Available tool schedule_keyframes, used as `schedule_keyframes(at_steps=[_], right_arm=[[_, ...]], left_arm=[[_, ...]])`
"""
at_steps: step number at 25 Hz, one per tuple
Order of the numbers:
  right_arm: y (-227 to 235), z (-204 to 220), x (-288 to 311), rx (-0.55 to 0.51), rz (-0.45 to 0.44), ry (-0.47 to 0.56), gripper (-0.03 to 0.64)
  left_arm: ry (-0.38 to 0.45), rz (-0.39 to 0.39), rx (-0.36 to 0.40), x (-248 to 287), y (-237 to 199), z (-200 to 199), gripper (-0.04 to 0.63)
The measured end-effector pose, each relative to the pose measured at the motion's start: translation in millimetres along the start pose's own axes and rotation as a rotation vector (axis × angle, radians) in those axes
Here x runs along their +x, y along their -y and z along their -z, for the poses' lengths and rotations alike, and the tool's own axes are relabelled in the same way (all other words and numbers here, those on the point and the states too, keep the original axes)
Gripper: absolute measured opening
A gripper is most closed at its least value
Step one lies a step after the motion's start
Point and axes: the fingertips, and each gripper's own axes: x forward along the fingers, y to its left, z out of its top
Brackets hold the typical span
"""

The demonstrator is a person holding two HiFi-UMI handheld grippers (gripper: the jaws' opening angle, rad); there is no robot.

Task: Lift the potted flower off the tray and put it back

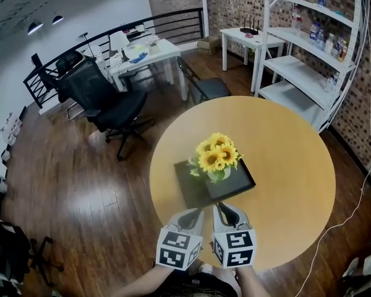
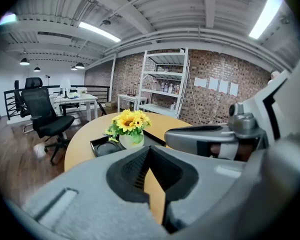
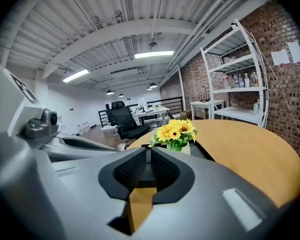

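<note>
A potted flower [image 1: 217,158], yellow sunflowers in a pale pot, stands on a black tray [image 1: 195,193] near the middle of a round wooden table [image 1: 297,166]. My left gripper [image 1: 191,215] and right gripper [image 1: 229,210] hover side by side over the table's near edge, both pointing at the tray and short of it. Both have their jaws together with nothing between them. In the left gripper view the flower [image 2: 129,122] and tray [image 2: 101,146] lie beyond the left gripper [image 2: 149,149]. The right gripper view shows the flower [image 3: 176,130] just past the right gripper [image 3: 150,150].
A black office chair [image 1: 111,107] stands on the wooden floor left of the table, and a second chair [image 1: 205,88] at its far side. A white shelf rack [image 1: 315,60] with bottles lines the brick wall on the right. White desks [image 1: 145,54] stand by the railing.
</note>
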Motion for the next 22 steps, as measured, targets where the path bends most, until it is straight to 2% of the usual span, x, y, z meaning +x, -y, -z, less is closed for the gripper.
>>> schedule_keyframes(at_steps=[6,22], right_arm=[[23.2,-11.3,34.1,-0.030,0.042,-0.018,0.066],[77.4,21.7,144.2,-0.046,0.120,-0.200,0.346]], left_arm=[[0.001,0.007,0.000,21.7,-17.7,-17.1,0.003],[-0.033,0.124,0.028,101.4,-78.5,-59.3,0.003]])
